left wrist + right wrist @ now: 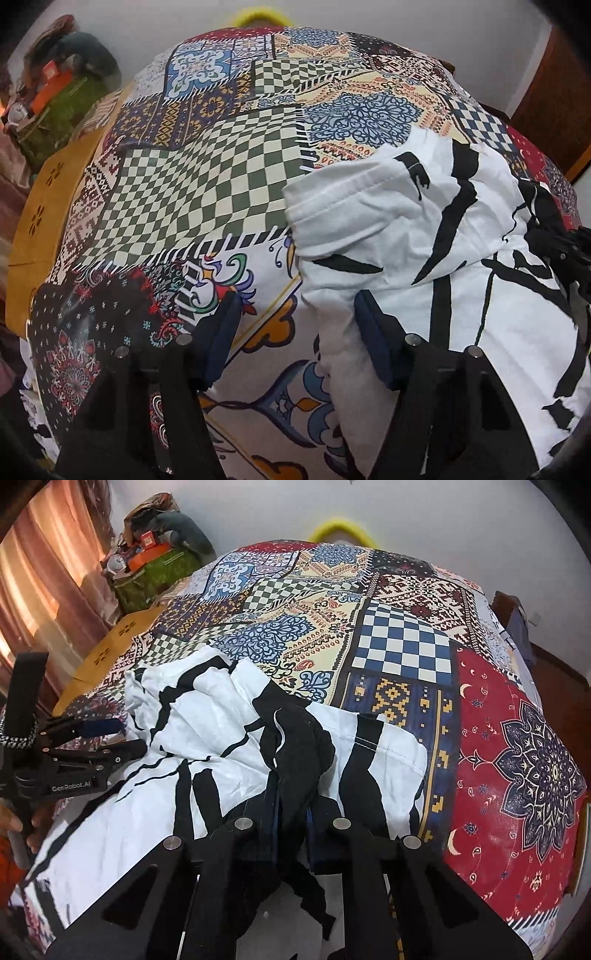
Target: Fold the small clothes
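Note:
A small white garment with black streaks (436, 229) lies crumpled on the patchwork tablecloth (207, 184). In the left wrist view my left gripper (295, 302) is open, its jaws straddling the garment's left edge near a hemmed opening. In the right wrist view the same garment (207, 738) spreads across the cloth, and my right gripper (291, 794) is shut on a black fold of it (303, 746) near the middle. The left gripper (125, 738) shows at the garment's left edge, jaws apart.
The patterned tablecloth (406, 646) covers the table. A yellow-brown board (40, 221) sits at the table's left side. A cluttered green box (155, 576) stands beyond it by the pink curtain (44, 590). A yellow ring (343, 528) sits at the far edge.

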